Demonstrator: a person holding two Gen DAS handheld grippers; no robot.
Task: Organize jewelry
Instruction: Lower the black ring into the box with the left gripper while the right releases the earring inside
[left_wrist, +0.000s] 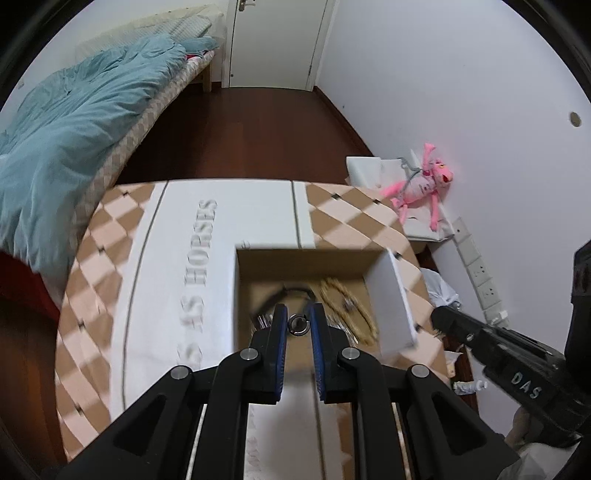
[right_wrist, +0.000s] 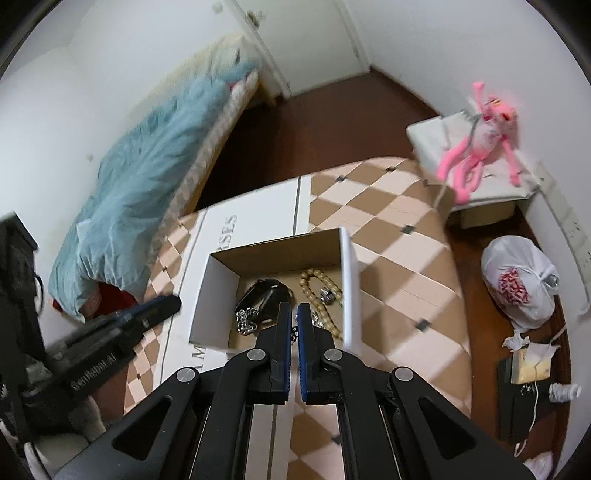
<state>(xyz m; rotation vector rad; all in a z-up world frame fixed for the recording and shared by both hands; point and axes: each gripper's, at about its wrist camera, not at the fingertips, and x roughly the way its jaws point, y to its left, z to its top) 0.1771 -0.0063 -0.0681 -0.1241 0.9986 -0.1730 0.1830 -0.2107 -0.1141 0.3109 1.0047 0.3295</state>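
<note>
A table (left_wrist: 347, 218) covered in a tan-and-cream diamond-check cloth fills the lower half of both views, with a white printed panel (left_wrist: 207, 236) laid across it. On it sits an open cardboard box (right_wrist: 349, 266), white outside and brown inside.

The left gripper (left_wrist: 298, 325) hangs above the box, its blue pads clamped on a small silver ring (left_wrist: 297, 324). The right gripper (right_wrist: 294, 325) has its jaws almost together, with a thin dark chain (right_wrist: 294, 334) between the tips.

In the box lie a beaded bracelet (right_wrist: 314, 286) and a black item (right_wrist: 264, 291).

A bed with a blue duvet (left_wrist: 74, 122) lies at ten o'clock, a white door (left_wrist: 273, 40) at twelve, and a pink plush toy (left_wrist: 421, 184) at two against the wall. The floor (left_wrist: 258, 133) is dark wood.
</note>
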